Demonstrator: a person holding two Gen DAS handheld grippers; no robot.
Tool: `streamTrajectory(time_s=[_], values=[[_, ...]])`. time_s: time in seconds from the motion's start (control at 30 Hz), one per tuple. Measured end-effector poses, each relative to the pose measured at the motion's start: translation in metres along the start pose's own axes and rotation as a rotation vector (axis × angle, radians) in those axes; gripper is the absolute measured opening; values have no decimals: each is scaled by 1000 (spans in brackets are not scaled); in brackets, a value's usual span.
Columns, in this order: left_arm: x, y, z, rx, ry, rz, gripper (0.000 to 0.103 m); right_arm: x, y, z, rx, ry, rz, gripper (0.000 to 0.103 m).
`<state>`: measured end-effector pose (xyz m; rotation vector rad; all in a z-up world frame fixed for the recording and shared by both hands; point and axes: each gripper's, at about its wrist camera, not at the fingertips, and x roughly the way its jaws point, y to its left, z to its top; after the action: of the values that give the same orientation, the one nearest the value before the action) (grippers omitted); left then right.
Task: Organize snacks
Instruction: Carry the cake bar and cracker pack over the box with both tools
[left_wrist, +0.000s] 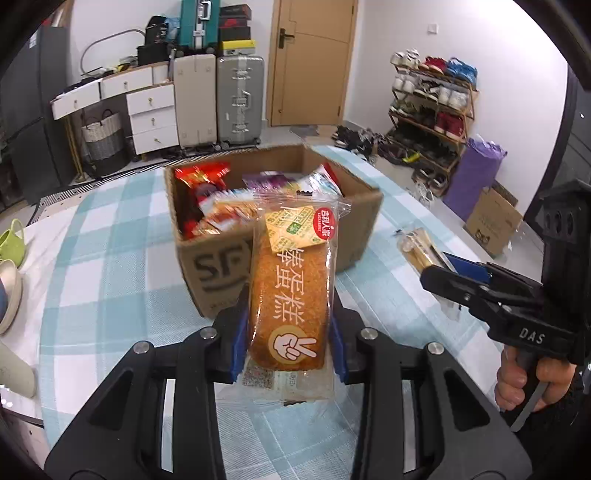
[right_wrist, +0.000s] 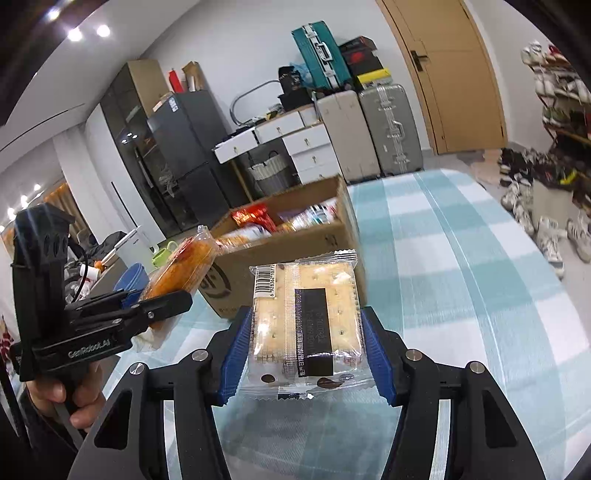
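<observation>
Left gripper (left_wrist: 288, 332) pinches a wrapped cake (left_wrist: 290, 291); right gripper (right_wrist: 306, 350) clamps a cracker pack (right_wrist: 304, 325) — slick film could slip before the crowded cardboard box (left_wrist: 354, 236).

The cake packet (left_wrist: 290, 291) hides the cardboard box's (left_wrist: 354, 236) front wall.

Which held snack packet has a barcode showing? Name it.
The cracker packet in the right gripper: its wrapper shows a barcode at the top left corner. The cake packet in the left gripper shows orange print and a hand sign, no barcode.
</observation>
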<state>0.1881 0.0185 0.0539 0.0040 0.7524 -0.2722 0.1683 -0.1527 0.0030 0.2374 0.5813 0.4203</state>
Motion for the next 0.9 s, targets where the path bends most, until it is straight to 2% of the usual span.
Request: streamTrajectory(time_s=[0.2,0.43,0.9], values=[[-11,16,21,-51,-40,26,33,4,18,23,-70,-12,6,59],[-13,31,46,-65,-63,69,33,15,34,52,-126,-14,15,58],[27,50,91,-116,-63,108,33,58,40,91,-183,24,1,59]])
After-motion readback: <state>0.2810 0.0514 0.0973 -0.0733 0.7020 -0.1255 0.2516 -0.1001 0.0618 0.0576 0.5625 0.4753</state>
